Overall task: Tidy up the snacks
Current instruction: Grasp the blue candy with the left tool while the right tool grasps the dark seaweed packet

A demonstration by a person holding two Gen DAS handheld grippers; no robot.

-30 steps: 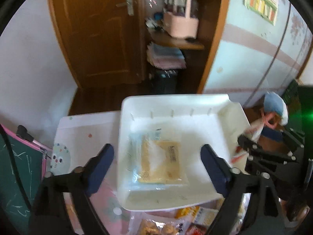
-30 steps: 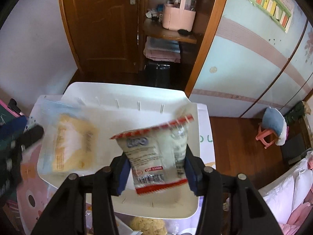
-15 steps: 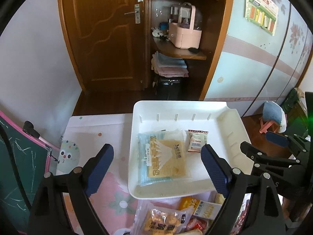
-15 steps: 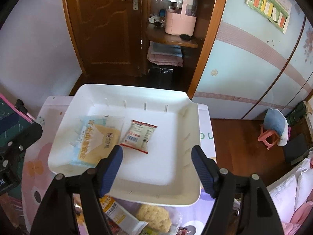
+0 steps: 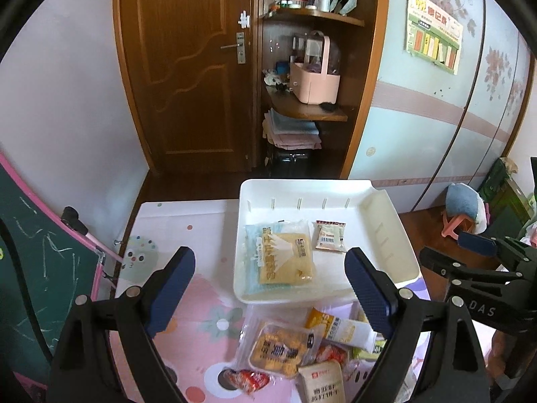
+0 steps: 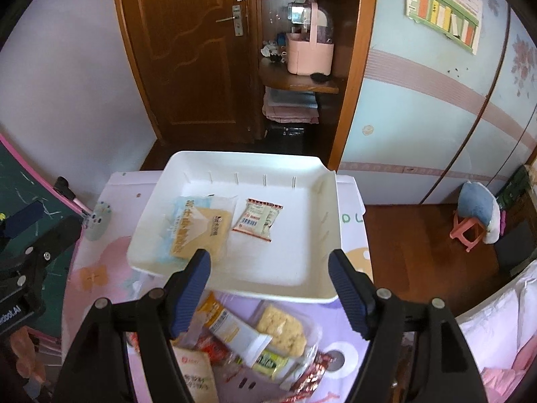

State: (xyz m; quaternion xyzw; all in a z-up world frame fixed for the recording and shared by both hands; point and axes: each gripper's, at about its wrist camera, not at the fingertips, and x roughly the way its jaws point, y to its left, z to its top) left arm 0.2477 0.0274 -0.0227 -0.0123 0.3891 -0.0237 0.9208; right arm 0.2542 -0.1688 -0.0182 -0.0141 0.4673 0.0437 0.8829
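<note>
A white tray [image 5: 386,228] [image 6: 302,268] sits on the table and holds a large yellow-and-blue snack pack [image 5: 282,255] [image 6: 198,228] and a small red-edged packet [image 5: 330,240] [image 6: 256,221]. A pile of loose snack packs [image 5: 302,346] [image 6: 241,339] lies in front of the tray. My left gripper [image 5: 270,285] is open and empty above the tray's near edge. My right gripper [image 6: 268,288] is open and empty above the tray's near edge and the pile.
A pink cartoon tablecloth [image 5: 188,302] covers the table. A green chalkboard [image 5: 27,262] stands at the left. Behind are a wooden door [image 5: 188,67], shelves with a pink caddy [image 5: 313,80], and a small pink stool [image 6: 470,228] on the floor at right.
My right gripper let go of the small red-edged packet; it now lies in the tray beside the yellow pack. Both grippers have drawn back and up from the tray.
</note>
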